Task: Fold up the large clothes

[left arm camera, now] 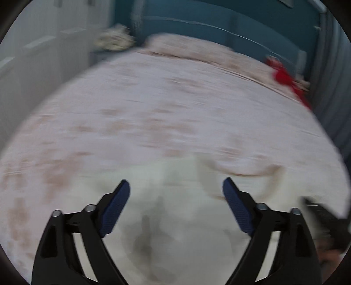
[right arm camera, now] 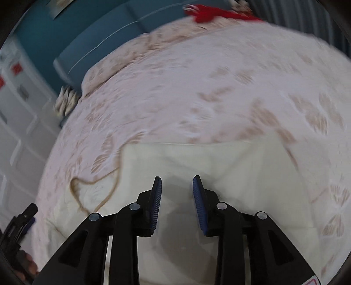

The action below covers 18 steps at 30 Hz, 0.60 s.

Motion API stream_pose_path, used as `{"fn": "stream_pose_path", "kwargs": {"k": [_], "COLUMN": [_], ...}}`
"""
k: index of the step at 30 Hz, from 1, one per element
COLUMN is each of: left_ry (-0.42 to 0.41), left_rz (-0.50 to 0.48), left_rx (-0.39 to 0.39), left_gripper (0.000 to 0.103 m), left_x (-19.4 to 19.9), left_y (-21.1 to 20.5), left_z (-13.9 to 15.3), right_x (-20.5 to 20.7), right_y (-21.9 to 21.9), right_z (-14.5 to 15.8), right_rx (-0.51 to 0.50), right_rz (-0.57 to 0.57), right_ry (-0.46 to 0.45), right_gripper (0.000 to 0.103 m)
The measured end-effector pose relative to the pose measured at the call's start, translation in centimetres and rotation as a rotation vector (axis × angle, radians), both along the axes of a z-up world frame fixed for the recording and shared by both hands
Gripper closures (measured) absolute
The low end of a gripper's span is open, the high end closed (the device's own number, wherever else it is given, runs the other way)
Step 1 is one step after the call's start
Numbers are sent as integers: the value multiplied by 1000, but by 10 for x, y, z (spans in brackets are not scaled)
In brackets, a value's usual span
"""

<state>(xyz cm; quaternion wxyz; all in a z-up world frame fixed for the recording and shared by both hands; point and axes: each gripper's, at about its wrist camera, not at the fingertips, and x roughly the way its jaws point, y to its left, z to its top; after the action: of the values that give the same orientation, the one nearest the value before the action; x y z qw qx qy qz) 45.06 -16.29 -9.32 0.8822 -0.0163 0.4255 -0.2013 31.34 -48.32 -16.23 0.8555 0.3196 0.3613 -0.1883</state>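
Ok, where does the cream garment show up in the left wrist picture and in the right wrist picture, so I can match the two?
Left wrist view: the cream garment fills the bottom centre, blurred, beneath the open left hand-held gripper.
Right wrist view: it lies across the lower middle, beneath the open right hand-held gripper, with a tan cord looping off its left side.
Shared landmark: the red item at the bed's far edge.

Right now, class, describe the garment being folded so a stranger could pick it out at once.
Find the bed with its pink, leaf-patterned cover. At its near edge, beneath both open grippers, lies a cream garment, folded flat with a straight far edge. It is plain, unlike the cover, and a tan cord loops off its side.
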Motion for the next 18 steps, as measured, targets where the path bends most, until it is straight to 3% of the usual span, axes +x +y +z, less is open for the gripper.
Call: {"fn": "stream_pose_path", "kwargs": {"k": [2, 4, 7, 9, 11, 13, 15, 16, 17, 18], "left_ry": [53, 65, 98, 124, 151, 112, 79, 57, 39, 35], "left_rz": [-106, -163, -197, -205, -213, -207, -216, -206, -189, -179], "left_rx": [-25, 21, 83, 125, 181, 210, 235, 258, 286, 286], "left_gripper": [13, 13, 13, 20, 43, 47, 65, 89, 95, 95], "left_x": [-1, -3, -1, 1, 4, -2, -5, -6, -7, -7], "left_y": [-46, -88, -129, -150, -165, -171, -177, -178, -179, -178], "left_z": [-7, -20, -45, -62, -79, -82, -83, -83, -85, -86], "right_x": [-6, -5, -6, -9, -10, -10, -8, -8, -8, -9], "right_y": [-9, -9, -8, -11, -13, -12, -10, -9, -8, -8], "right_z": [-10, -20, -25, -28, -30, -30, -30, -30, -30, -31], "right_rx": [46, 26, 7, 17, 23, 10, -8, -14, -17, -17], "right_rz": [-5, 27, 34, 32, 26, 26, 25, 25, 24, 23], "right_ry": [-25, -26, -48, -69, -83, -81, -75, -75, -77, -79], "right_gripper": [75, 75, 74, 75, 77, 77, 77, 77, 77, 77]}}
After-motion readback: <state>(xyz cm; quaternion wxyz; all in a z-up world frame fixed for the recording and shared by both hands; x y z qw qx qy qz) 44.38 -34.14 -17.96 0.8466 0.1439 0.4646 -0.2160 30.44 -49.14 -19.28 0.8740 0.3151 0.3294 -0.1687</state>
